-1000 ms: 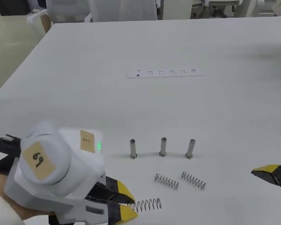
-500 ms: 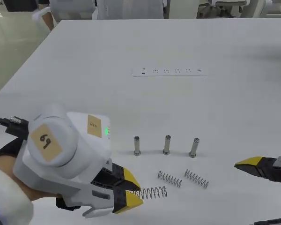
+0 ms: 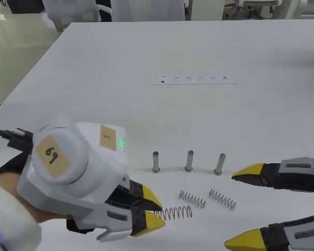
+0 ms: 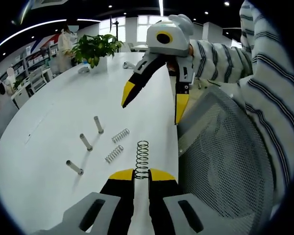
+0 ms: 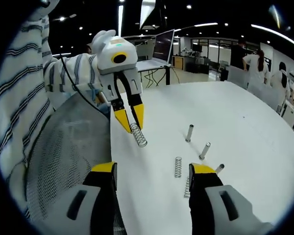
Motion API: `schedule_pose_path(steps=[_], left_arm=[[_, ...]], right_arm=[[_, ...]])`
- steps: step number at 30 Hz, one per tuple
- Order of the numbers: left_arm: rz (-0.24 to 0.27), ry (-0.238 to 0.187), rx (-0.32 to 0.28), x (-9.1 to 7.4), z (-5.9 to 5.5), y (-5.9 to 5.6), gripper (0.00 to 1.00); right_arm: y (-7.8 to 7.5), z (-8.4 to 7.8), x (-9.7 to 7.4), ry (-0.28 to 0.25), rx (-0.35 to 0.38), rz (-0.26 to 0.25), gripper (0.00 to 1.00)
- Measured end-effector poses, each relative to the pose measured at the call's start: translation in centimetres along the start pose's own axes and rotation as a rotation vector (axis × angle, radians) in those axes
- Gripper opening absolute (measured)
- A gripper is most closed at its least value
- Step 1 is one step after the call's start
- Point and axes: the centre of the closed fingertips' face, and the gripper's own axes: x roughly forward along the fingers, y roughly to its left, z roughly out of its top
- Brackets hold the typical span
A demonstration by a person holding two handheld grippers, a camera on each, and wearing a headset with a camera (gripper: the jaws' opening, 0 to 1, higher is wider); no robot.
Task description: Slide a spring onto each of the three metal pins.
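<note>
Since 1 s ago, the right gripper (image 3: 233, 209) has advanced from the picture's edge to just right of the row of 3 pins (image 3: 189, 161). The left gripper (image 3: 156, 212) has closed in on the spring nearest the person.

Current state:
- The left gripper is clenched on 1 end of the held spring (image 4: 142, 156). The rest of that spring projects from the jaw tips, in front of the leftmost pin (image 3: 156, 162).
- The right gripper is released, jaws wide apart, grasping nothing.
- The other 2 springs (image 3: 192, 199) lie flat on the table (image 3: 146, 115), just in front of the middle and right pins.
- All 3 pins stand upright and bare.

Step in hand: pick-up of spring 1 of 3; none is fitted yet.

Next move: raise the held spring, turn its free end down over the leftmost pin's tip, align the axes, and lower it. The open right gripper can likely steady the free end.
</note>
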Motion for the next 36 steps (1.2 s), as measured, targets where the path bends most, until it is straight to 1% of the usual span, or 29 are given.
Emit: schedule_pose_path(steps=[2, 5, 8, 11, 15, 18, 20, 21, 23, 29, 31, 33, 36], left_arm=[[-0.004, 0.001, -0.002, 0.1, 0.1, -0.1, 0.02], [-0.003, 0.001, 0.002, 0.1, 0.1, -0.1, 0.02], [-0.002, -0.012, 0.000, 0.2, 0.4, 0.0, 0.02], [-0.001, -0.025, -0.004, 0.1, 0.7, -0.1, 0.02], [-0.001, -0.030, -0.003, 0.2, 0.7, -0.1, 0.02], [-0.002, -0.015, 0.001, 0.3, 0.4, -0.1, 0.02], [-0.004, -0.016, 0.000, 0.3, 0.3, -0.1, 0.02], [-0.004, -0.018, 0.000, 0.3, 0.3, -0.1, 0.02], [-0.005, -0.022, -0.002, 0.4, 0.4, -0.2, 0.02], [-0.003, -0.027, -0.007, 0.5, 0.6, -0.3, 0.02], [-0.003, -0.026, -0.003, 0.5, 0.6, -0.4, 0.02], [-0.003, -0.025, -0.001, 0.5, 0.6, -0.4, 0.02], [-0.002, -0.020, 0.000, 0.5, 0.4, -0.4, 0.02]], right_arm=[[0.0, 0.1, 0.2, 0.000, -0.013, 0.020, 0.52], [0.1, 0.5, 0.6, -0.015, -0.028, 0.054, 0.48], [0.4, 0.9, 0.8, -0.024, -0.039, 0.080, 0.45], [0.9, 1.2, 1.2, -0.026, -0.058, 0.122, 0.39], [1.2, 1.5, 1.9, -0.031, -0.050, 0.150, 0.38], [1.4, 1.8, 2.6, -0.050, -0.037, 0.174, 0.34], [1.5, 1.9, 2.9, -0.058, -0.031, 0.187, 0.32], [1.5, 1.9, 3.1, -0.057, -0.028, 0.190, 0.32], [1.6, 1.7, 3.4, -0.040, -0.024, 0.197, 0.29], [1.9, 1.8, 4.1, -0.032, -0.031, 0.212, 0.26], [2.0, 1.5, 4.3, -0.020, -0.048, 0.215, 0.25], [1.9, 1.4, 4.4, -0.017, -0.045, 0.217, 0.22], [1.8, 1.2, 4.5, -0.016, -0.047, 0.214, 0.12]])
